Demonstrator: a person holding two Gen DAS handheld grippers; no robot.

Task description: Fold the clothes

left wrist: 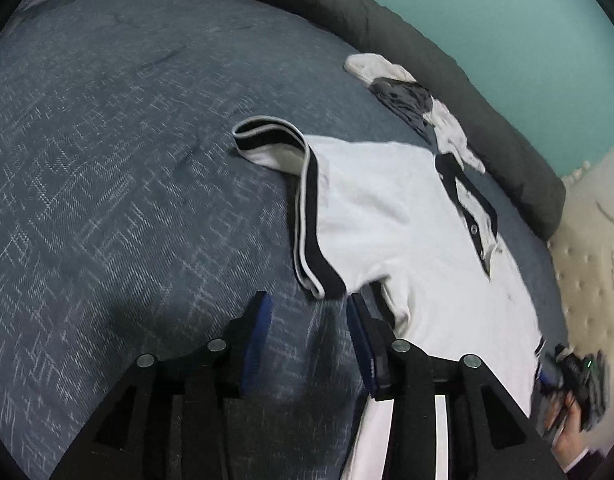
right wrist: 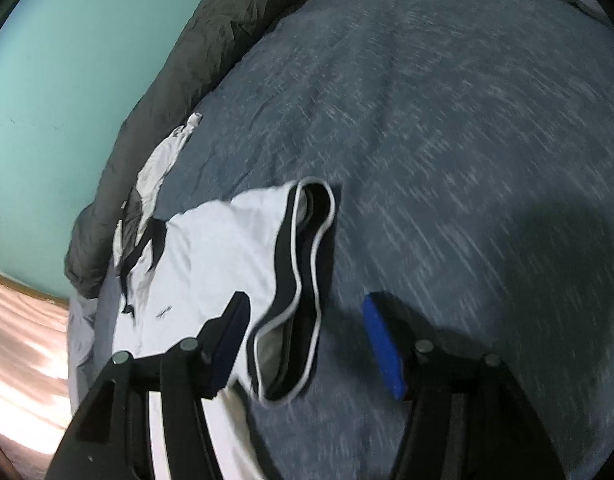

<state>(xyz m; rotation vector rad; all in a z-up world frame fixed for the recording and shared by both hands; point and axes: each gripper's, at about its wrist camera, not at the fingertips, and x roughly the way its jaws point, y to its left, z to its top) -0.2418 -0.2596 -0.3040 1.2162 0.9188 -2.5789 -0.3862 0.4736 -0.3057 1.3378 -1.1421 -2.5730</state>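
Your left gripper and right gripper both hover with jaws parted and empty over the blue-grey bed, where the white polo shirt lies spread, its black-trimmed sleeve folded inward beside the right gripper's fingers.

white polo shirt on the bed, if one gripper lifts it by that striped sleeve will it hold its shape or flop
The white polo shirt would probably flop: it lies limp with creases on the bedspread. The striped sleeve is already doubled over, so it likely bends anywhere. It looks thin and light, so a push would likely bunch it rather than slide it.
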